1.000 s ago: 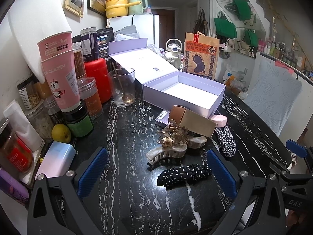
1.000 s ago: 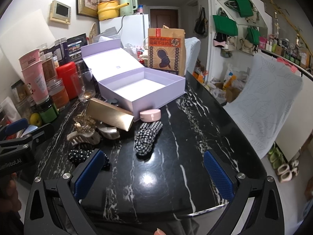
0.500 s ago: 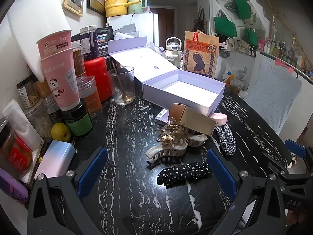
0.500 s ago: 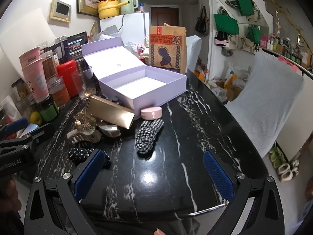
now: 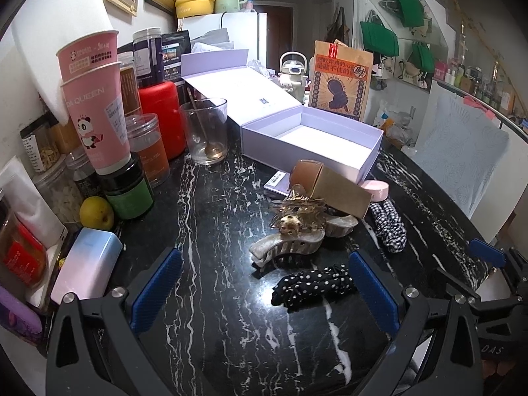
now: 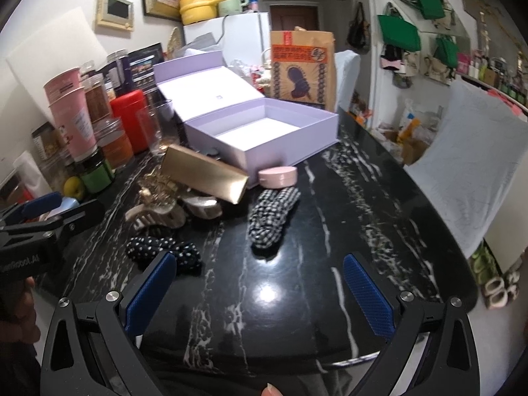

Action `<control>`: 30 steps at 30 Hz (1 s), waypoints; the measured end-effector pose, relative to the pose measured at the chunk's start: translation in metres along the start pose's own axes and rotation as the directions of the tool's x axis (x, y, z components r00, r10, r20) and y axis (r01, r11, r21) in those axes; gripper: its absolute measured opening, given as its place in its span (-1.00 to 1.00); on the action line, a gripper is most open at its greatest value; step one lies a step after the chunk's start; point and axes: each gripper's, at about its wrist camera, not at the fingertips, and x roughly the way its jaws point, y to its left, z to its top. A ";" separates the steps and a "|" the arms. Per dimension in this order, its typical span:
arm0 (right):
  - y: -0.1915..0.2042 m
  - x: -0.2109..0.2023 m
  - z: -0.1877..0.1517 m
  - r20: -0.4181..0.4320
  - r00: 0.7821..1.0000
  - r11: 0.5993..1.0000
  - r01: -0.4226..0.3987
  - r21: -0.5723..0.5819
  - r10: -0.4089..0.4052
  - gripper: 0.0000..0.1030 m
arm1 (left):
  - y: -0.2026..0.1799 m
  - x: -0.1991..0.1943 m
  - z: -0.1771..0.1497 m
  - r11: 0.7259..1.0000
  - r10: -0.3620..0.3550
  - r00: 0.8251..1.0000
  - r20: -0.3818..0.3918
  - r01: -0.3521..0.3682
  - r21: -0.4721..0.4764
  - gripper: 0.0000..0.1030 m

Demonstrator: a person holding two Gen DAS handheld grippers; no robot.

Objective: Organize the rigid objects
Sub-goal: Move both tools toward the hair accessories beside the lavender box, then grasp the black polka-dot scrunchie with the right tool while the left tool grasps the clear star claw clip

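Observation:
An open lilac box (image 5: 310, 142) (image 6: 260, 138) stands at the back of the black marble table (image 5: 211, 231). In front of it lie a gold box (image 5: 333, 188) (image 6: 204, 173), a round pink case (image 5: 376, 189) (image 6: 277, 177), a beige claw clip (image 5: 290, 247) (image 6: 155, 216) with a gold hair ornament (image 5: 293, 214) on it, a checked scrunchie (image 5: 387, 226) (image 6: 272, 216) and a dotted black scrunchie (image 5: 313, 285) (image 6: 165, 249). My left gripper (image 5: 264, 293) hovers open just before the dotted scrunchie. My right gripper (image 6: 257, 293) is open over bare table, nothing between its fingers.
Pink cups (image 5: 99, 105), jars, a red canister (image 5: 161, 118), a glass with a spoon (image 5: 206, 130) and a lemon (image 5: 96, 212) crowd the left side. A brown paper bag (image 5: 341, 82) stands behind the box. The table edge curves away at right (image 6: 439, 231).
Both grippers have crept slightly forward and the right view has tilted a little. No object on the table has moved.

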 end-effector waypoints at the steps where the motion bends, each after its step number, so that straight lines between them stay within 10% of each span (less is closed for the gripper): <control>1: 0.001 0.002 -0.002 -0.004 1.000 1.000 -0.014 -0.003 0.014 1.00 | 0.002 0.002 0.000 1.000 0.001 1.000 -0.005 -0.001 0.001 1.00; 30: 0.062 0.072 0.012 -0.167 0.946 0.922 -0.310 -0.232 0.276 0.74 | 0.055 0.043 0.019 0.997 -0.032 0.994 -0.108 0.024 -0.074 1.00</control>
